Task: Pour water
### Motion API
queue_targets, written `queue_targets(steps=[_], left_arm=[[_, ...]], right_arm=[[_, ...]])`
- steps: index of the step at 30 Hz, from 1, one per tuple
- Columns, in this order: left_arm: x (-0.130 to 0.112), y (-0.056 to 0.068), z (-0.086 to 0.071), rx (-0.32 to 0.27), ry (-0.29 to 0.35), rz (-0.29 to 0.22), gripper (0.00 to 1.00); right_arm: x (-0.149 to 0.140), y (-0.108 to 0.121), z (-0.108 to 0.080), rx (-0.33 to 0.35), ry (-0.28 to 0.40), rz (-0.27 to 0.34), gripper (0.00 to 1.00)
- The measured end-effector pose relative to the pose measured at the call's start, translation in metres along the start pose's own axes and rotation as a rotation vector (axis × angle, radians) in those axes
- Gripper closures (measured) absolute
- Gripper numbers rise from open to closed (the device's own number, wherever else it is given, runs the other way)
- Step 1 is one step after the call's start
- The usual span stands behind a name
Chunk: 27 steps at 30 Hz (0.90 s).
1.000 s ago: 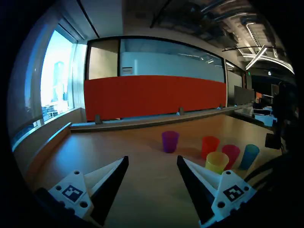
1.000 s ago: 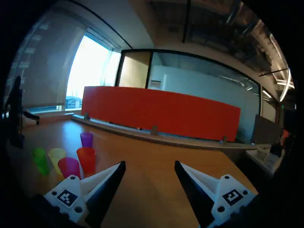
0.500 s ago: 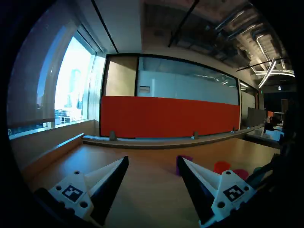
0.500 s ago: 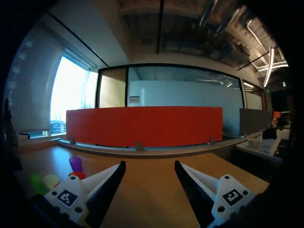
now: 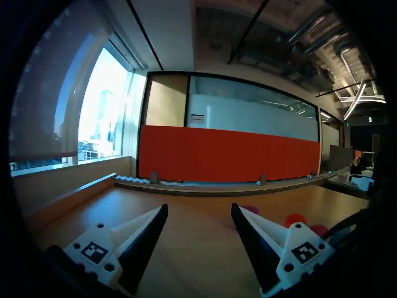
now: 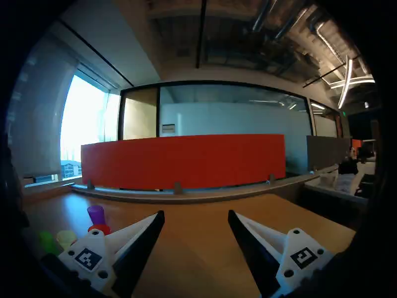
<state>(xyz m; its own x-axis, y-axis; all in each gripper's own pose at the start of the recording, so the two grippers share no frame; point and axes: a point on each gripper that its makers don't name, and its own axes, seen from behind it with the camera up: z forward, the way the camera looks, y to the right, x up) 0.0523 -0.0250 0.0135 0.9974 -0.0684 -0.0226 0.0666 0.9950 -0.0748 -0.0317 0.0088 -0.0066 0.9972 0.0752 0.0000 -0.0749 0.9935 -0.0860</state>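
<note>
Left gripper (image 5: 198, 206) is held low over a wooden table (image 5: 198, 258), fingers spread wide apart, nothing gripped between them. Right gripper (image 6: 195, 213) is held the same way over the same table, jaws wide, nothing held. The cups are seen as small plain plastic tumblers, each a single solid colour, standing upright on the table in a loose cluster. In the left gripper view the cluster is placed to the right, mostly hidden behind the right-hand finger: a purple cup (image 5: 251, 209) is seen just past the fingertip, an orange cup (image 5: 295, 218) beside it with only the rim and upper wall visible, and a pink cup (image 5: 319, 230) nearer the edge. In the right gripper view the cluster is placed low on the left, partly behind the left-hand finger; the purple cup stands farthest back, the orange one just in front of it, then a yellow cup (image 6: 65, 237) and a green cup (image 6: 47, 242) further left. Whether any cup holds water cannot be told. A red partition (image 5: 228, 154) is seen along the far edge of the table, and a bright window (image 5: 101, 124) at the left.
</note>
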Motion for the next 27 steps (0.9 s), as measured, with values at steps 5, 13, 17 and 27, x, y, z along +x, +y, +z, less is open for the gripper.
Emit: queue_targets(steps=[5, 13, 17, 27], left_arm=[[0.000, 0.000, -0.002, 0.006, 0.014, 0.001, 0.06], [-0.012, -0.008, -0.007, 0.054, 0.017, 0.011, 0.06], [-0.022, -0.014, -0.012, 0.081, 0.013, 0.005, 0.06], [-0.036, -0.020, -0.024, 0.124, 0.015, 0.034, 0.06]], right_arm=[[0.005, -0.003, 0.000, -0.006, 0.002, -0.003, 0.01], [0.005, -0.006, -0.001, -0.011, -0.012, -0.011, 0.01], [0.006, -0.004, -0.004, -0.019, -0.015, -0.018, 0.01], [0.005, 0.000, -0.012, -0.046, -0.035, -0.030, 0.01]])
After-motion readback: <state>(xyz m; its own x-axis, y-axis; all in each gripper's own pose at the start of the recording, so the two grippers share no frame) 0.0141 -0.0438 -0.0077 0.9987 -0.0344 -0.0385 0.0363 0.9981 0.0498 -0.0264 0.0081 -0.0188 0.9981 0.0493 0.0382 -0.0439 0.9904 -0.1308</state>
